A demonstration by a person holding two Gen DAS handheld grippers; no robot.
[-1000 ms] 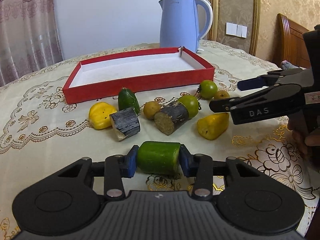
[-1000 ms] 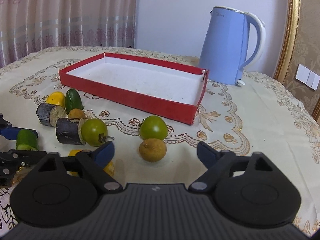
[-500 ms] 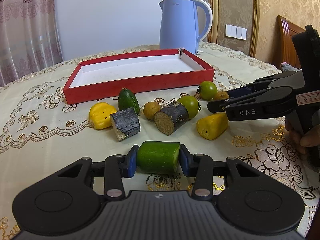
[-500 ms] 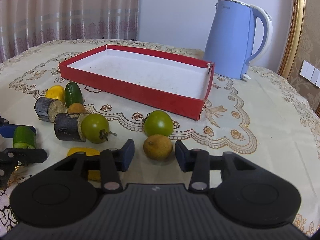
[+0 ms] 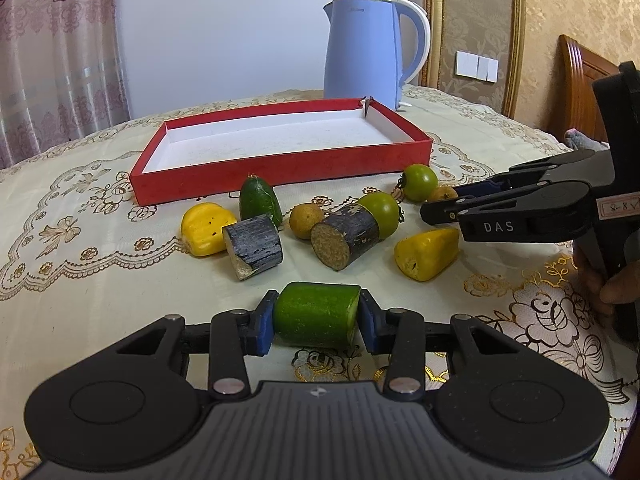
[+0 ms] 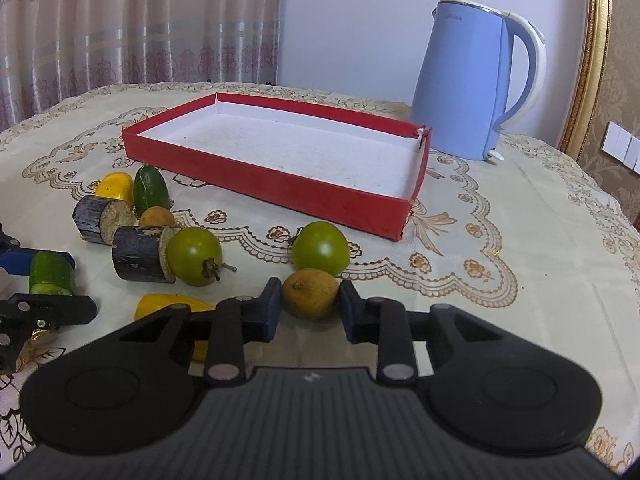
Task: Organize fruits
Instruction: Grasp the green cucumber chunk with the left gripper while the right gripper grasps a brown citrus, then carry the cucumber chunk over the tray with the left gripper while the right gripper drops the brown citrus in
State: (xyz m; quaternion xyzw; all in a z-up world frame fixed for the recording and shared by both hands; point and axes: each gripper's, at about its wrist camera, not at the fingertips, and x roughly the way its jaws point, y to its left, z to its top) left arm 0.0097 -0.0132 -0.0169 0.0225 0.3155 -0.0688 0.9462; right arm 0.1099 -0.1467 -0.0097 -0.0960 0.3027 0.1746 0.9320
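Gripping a short green cucumber piece (image 5: 317, 314) by its two cut ends, the left gripper (image 5: 317, 318) has its blue pads pressed on it just above the tablecloth (image 5: 80, 280). The right gripper (image 6: 310, 308) has just been closing, and its pads now press on both sides of a small brown round fruit (image 6: 310, 298), which sits on the cloth. Directly at 12 o'clock from this fruit, touching or almost touching it, is a green tomato (image 6: 320, 248). In the left wrist view, the other fruits lie at 12 o'clock from the cucumber piece: two dark cut cylinders (image 5: 254, 246), a second green tomato (image 5: 382, 208) against one of them, another brown fruit (image 5: 306, 220), a whole small cucumber (image 5: 259, 200), and two yellow pieces (image 5: 204, 228). Farther at 12 o'clock stands the red tray (image 5: 280, 172) with a white inside, and nothing lies in it. A blue kettle (image 5: 366, 52) stands behind the tray, at about 1 o'clock. At 3 o'clock in the same view a person's fingers (image 5: 600, 280) are partly seen holding the right gripper.
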